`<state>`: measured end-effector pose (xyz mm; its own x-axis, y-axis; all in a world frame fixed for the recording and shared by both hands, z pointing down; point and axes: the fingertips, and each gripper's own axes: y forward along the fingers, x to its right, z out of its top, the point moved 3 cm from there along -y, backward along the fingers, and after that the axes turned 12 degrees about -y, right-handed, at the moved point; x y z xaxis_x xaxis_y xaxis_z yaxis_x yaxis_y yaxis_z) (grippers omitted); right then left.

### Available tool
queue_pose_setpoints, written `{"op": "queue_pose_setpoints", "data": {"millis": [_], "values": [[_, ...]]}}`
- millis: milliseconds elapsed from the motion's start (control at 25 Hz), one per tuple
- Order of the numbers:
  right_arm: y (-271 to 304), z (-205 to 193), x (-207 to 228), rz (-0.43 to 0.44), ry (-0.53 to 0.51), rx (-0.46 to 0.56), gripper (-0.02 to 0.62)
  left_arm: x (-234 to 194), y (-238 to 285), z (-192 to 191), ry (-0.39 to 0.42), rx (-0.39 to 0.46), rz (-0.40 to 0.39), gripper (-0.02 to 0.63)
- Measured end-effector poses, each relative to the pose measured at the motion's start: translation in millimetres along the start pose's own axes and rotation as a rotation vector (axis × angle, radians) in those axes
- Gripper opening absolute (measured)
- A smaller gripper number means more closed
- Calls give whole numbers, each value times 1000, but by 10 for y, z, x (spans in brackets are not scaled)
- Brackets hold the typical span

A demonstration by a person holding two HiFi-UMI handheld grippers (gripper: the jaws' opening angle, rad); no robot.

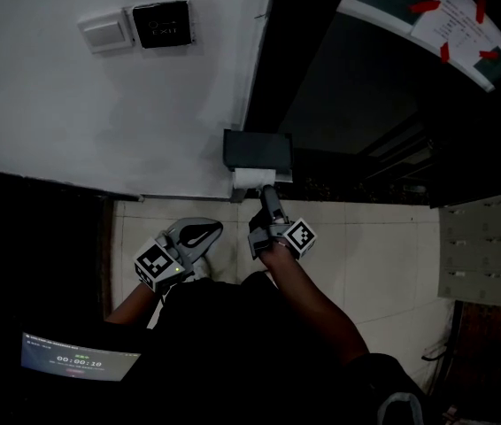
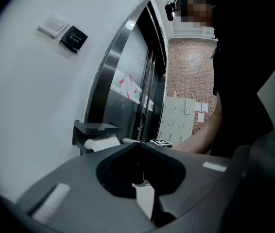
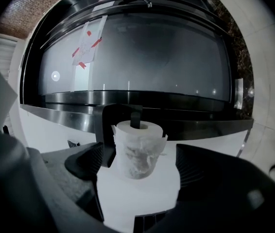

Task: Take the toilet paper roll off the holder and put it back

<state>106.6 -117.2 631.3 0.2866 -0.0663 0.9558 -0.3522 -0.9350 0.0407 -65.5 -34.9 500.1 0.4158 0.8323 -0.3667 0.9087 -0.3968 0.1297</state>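
A white toilet paper roll [image 3: 137, 149] sits on the peg of a dark wall-mounted holder [image 1: 257, 151], with its loose end torn and ragged. In the head view the roll [image 1: 252, 180] hangs just under the holder's shelf. My right gripper [image 3: 138, 168] reaches up to it and stands open. Its jaws lie on either side of the roll with a gap on each side. My left gripper [image 1: 204, 231] hangs lower and to the left, away from the holder, with its jaws shut and nothing in them. From the left gripper view [image 2: 138, 144] the roll [image 2: 101, 143] shows further back.
A light switch [image 1: 106, 32] and a black exit button [image 1: 162, 23] are on the white wall above the holder. A steel-framed door with a taped notice [image 1: 452, 20] is to the right. Pale floor tiles [image 1: 374, 255], lockers [image 1: 485, 246] and a small lit screen [image 1: 78, 354] lie below.
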Motion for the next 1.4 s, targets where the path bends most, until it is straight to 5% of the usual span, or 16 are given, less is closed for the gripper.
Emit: {"op": "queue_pose_setpoints", "data": {"millis": [160, 280, 480, 640, 800, 1000, 1160, 1200, 1280, 1320, 1400], "values": [[-69, 63, -130, 32, -31, -12, 462, 68, 74, 40, -12, -2, -3, 5], [-95, 92, -200, 28, -180, -76, 462, 52, 111, 47, 0, -2, -9, 5], [-39, 220, -642, 219, -454, -137, 462, 21, 144, 51, 12, 2, -11, 5], [-160, 254, -763, 220, -809, -245, 462, 32, 163, 85, 7, 3, -7, 5], [-265, 130, -1148, 371, -1219, -345, 462, 40, 190, 154, 14, 16, -9, 5], [-311, 85, -1535, 537, -1272, -332, 460, -2, 204, 180, 33, 33, -11, 5], [-341, 59, -1582, 581, -1229, -352, 457, 53, 223, 274, 16, 29, -16, 5], [-367, 56, -1594, 594, -1230, -351, 407, 49, 227, 274, 20, 33, -16, 5], [-444, 40, -1670, 625, -1227, -348, 87, 24, 231, 252, 36, 43, -17, 5], [-475, 31, -1711, 641, -1218, -347, 0, 18, 232, 250, 40, 45, -18, 5], [-499, 9, -1746, 659, -1218, -350, 0, 9, 233, 261, 45, 48, -18, 5]]}}
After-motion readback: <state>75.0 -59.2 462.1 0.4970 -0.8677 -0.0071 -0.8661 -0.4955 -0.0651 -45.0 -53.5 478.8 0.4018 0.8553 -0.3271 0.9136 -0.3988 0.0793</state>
